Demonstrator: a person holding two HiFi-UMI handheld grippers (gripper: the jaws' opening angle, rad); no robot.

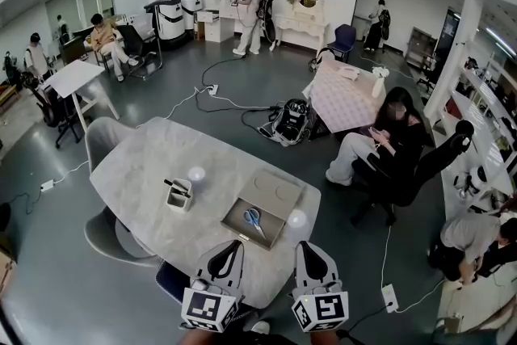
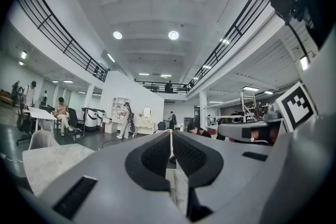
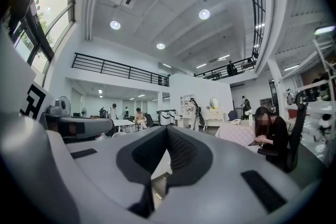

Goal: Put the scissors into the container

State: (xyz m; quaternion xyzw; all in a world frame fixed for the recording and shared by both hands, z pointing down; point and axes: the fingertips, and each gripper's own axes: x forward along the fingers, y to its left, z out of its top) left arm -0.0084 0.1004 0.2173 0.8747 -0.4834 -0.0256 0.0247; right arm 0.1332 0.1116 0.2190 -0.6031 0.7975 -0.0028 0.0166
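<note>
Saw scissors [image 1: 253, 218] lying inside container [image 1: 233, 215] on table [image 1: 137, 166]. Held left gripper [image 1: 235, 246] and right gripper [image 1: 308, 246] closed, empty, near table edge. Judged best to draw back gently, without bumping container.

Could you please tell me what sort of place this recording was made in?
Probably a large open studio or lab hall, not a home: a railed mezzanine overhead, power cables trailing across the grey floor, and a staged dressing table.
</note>
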